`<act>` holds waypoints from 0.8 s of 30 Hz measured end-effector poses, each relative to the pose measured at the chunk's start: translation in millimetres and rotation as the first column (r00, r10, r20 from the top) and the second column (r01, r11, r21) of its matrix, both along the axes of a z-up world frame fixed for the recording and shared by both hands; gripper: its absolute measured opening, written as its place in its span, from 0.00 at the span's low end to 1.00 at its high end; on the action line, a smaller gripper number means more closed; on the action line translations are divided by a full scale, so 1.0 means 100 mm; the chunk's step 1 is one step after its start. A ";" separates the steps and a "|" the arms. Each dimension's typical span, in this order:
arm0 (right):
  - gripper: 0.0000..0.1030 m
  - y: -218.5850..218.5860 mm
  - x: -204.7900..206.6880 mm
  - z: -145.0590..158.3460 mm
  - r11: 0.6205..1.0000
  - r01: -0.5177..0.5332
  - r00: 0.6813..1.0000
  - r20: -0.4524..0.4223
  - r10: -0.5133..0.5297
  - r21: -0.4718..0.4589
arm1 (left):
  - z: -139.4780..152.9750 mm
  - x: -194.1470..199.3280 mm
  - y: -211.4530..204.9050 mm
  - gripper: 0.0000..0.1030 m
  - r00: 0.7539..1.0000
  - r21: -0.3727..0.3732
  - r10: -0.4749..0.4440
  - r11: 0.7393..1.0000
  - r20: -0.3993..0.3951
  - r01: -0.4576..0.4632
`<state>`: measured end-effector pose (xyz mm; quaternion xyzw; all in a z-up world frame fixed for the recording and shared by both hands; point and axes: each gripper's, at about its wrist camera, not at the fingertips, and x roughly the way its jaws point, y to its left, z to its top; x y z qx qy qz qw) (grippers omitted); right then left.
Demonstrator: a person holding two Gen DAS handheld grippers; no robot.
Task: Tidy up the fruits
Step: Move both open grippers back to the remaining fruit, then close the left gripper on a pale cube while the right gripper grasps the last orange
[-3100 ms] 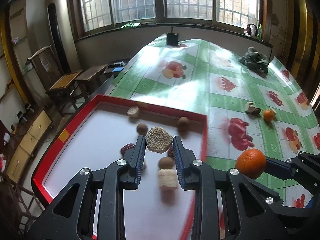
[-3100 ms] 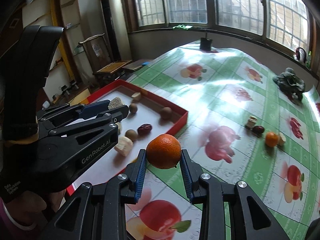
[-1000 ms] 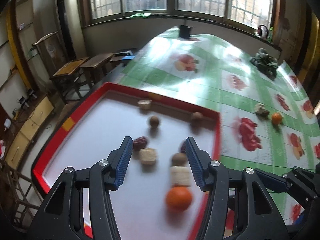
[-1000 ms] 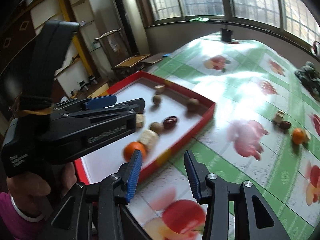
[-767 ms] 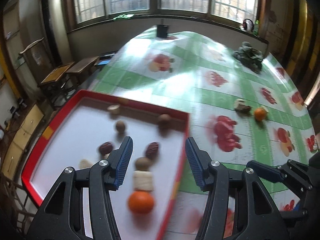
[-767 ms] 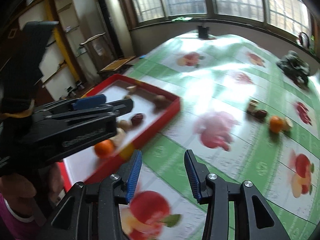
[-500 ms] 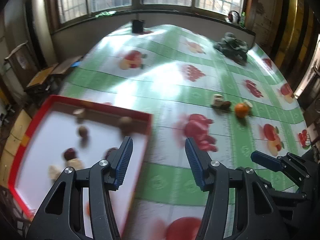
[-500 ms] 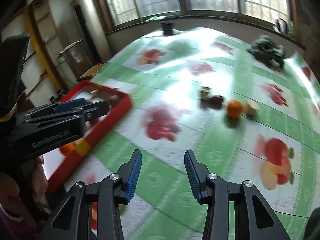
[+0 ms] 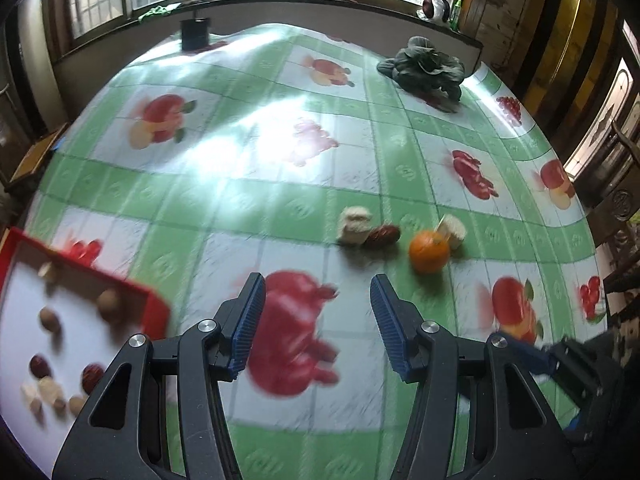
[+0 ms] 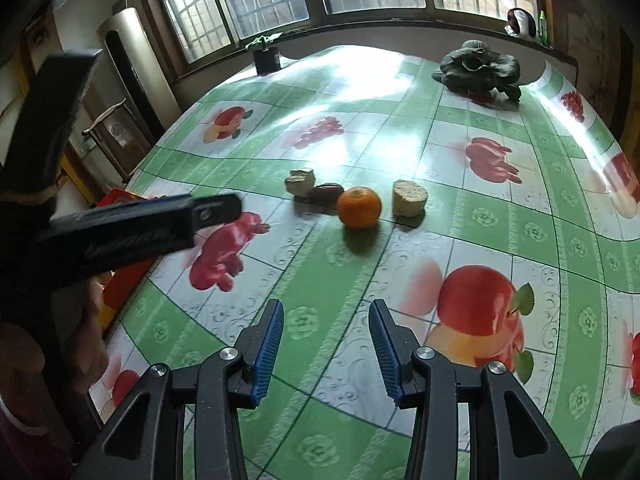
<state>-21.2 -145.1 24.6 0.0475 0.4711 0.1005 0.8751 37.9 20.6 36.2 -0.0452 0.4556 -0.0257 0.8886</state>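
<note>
An orange lies on the green fruit-print tablecloth beside a dark red date and two pale chunks, one on each side. My left gripper is open and empty, above the cloth, nearer than the group and to its left. My right gripper is open and empty, nearer than the orange. The red tray with several small fruits is at the far left; a corner shows in the right wrist view.
A dark leafy vegetable lies at the far right of the table. A small black pot stands at the far edge by the windows. The table drops off to the left, with wooden furniture below.
Both grippers let go of their items in the tray, opened, and swung right, away from the tray toward the group of fruit on the cloth. The tray has slid to the left edge of view.
</note>
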 end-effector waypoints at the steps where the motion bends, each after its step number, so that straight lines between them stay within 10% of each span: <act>1: 0.42 -0.02 0.02 -0.01 1.000 -0.001 1.000 -0.001 0.001 0.000 | -0.02 0.07 -0.05 0.53 1.000 0.004 -0.005 1.000 -0.004 0.005; 15: 0.42 -0.23 0.33 -0.07 1.000 -0.020 1.000 -0.014 0.020 -0.014 | -0.27 0.60 -0.10 0.53 1.000 -0.039 -0.006 0.999 -0.027 0.005; 19: 0.42 -0.19 0.46 -0.12 0.999 -0.043 0.999 -0.019 0.043 -0.003 | -0.24 0.58 -0.05 0.28 1.000 -0.038 0.003 0.999 -0.013 -0.004; 24: 0.42 -0.10 0.64 -0.17 0.999 -0.051 0.999 -0.010 0.050 -0.012 | -0.23 0.53 0.03 0.23 0.999 -0.035 0.030 0.999 -0.015 -0.031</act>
